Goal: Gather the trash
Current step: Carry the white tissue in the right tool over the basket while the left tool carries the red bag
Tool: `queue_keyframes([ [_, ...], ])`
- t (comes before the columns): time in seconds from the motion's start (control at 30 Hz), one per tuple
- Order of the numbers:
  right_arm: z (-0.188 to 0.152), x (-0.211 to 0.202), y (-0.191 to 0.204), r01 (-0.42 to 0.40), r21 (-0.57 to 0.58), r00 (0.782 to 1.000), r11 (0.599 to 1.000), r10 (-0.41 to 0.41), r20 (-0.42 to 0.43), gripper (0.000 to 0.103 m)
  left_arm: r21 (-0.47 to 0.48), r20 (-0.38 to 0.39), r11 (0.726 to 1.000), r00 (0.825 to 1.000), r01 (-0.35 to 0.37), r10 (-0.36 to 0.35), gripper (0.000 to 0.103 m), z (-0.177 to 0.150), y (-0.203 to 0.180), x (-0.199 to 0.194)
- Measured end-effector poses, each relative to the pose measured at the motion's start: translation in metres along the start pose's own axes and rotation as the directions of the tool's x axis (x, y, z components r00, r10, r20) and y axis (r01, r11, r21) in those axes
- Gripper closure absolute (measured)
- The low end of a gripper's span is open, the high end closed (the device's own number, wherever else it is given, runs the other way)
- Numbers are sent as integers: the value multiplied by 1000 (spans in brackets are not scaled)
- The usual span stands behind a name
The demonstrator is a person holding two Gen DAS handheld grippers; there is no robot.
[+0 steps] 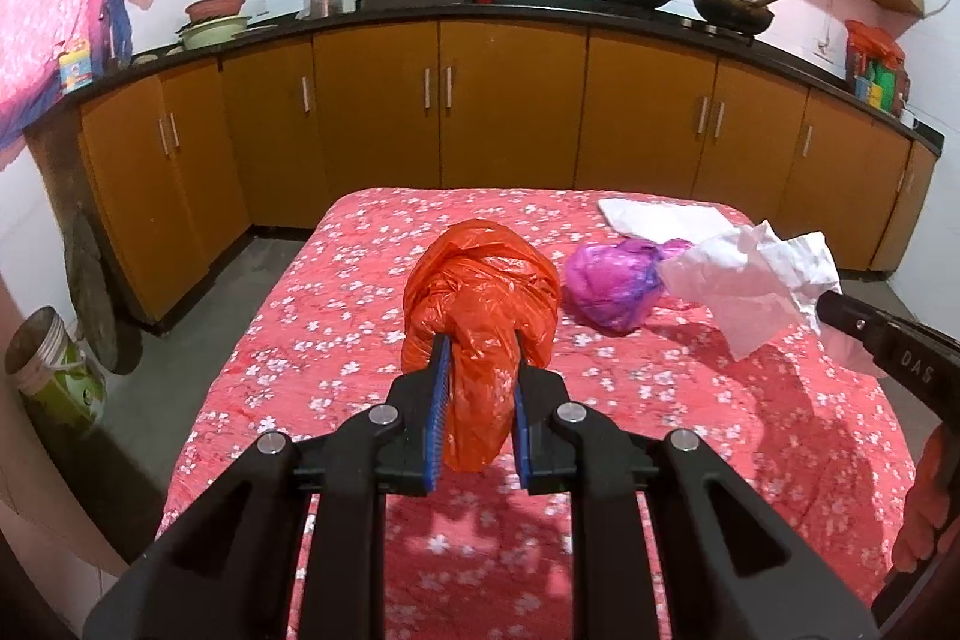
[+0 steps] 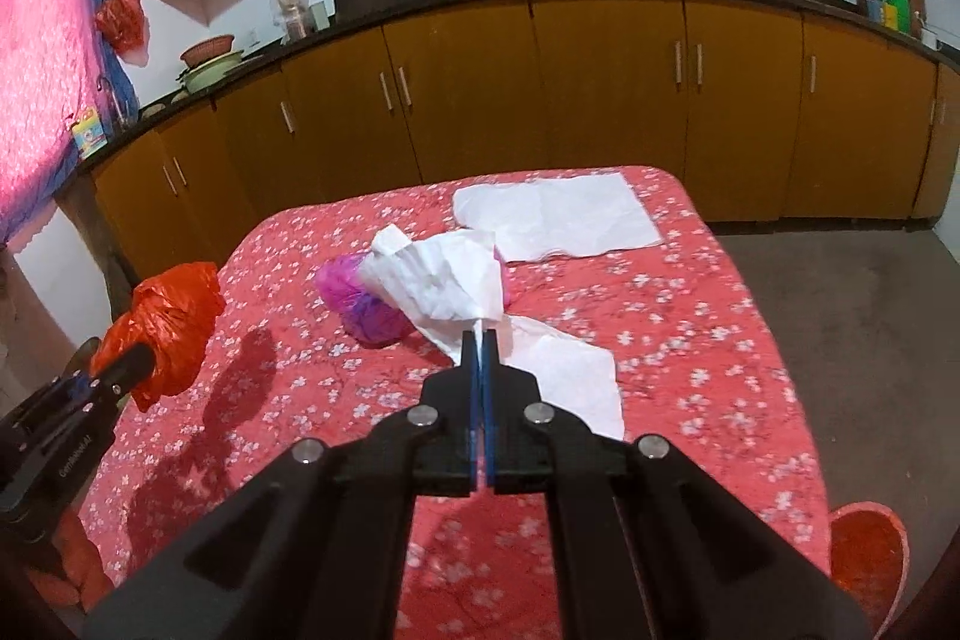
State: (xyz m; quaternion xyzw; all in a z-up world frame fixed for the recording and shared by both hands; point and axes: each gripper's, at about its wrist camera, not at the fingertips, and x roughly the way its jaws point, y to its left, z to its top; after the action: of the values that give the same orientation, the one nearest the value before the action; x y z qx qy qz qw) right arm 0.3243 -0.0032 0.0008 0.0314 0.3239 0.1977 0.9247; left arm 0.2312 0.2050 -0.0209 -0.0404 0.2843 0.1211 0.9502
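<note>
At frame centre an orange bag [image 1: 480, 316] is clamped by the left gripper [image 1: 477, 388]; crumpled paper [image 2: 444, 280] is pinched by the right gripper [image 2: 480, 340], jaws nearly closed. A purple bag [image 1: 606, 286] and flat paper [image 2: 558, 214] lie uncollected on the table [image 1: 336, 340]. Carrying both pieces to a bin is judged next.

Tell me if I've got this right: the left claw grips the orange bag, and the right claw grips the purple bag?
Not quite. The right claw grips crumpled white paper, as the right wrist view shows; the purple bag lies on the table. The left claw does grip the orange bag.
</note>
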Motion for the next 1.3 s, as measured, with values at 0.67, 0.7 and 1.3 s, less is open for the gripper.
queue_keyframes([
  [0.67,-6,-76,-79,116,98,986,988,-126,104,100,99,12,987,992,124,-126,85,2,-82,-30],
  [0.7,-6,-78,-83,122,103,986,987,-133,106,100,104,12,986,991,131,-133,85,2,-85,-31],
  [1.3,-46,-131,-185,284,231,945,930,-313,99,100,181,-42,937,954,300,-298,85,-15,-178,-45],
])
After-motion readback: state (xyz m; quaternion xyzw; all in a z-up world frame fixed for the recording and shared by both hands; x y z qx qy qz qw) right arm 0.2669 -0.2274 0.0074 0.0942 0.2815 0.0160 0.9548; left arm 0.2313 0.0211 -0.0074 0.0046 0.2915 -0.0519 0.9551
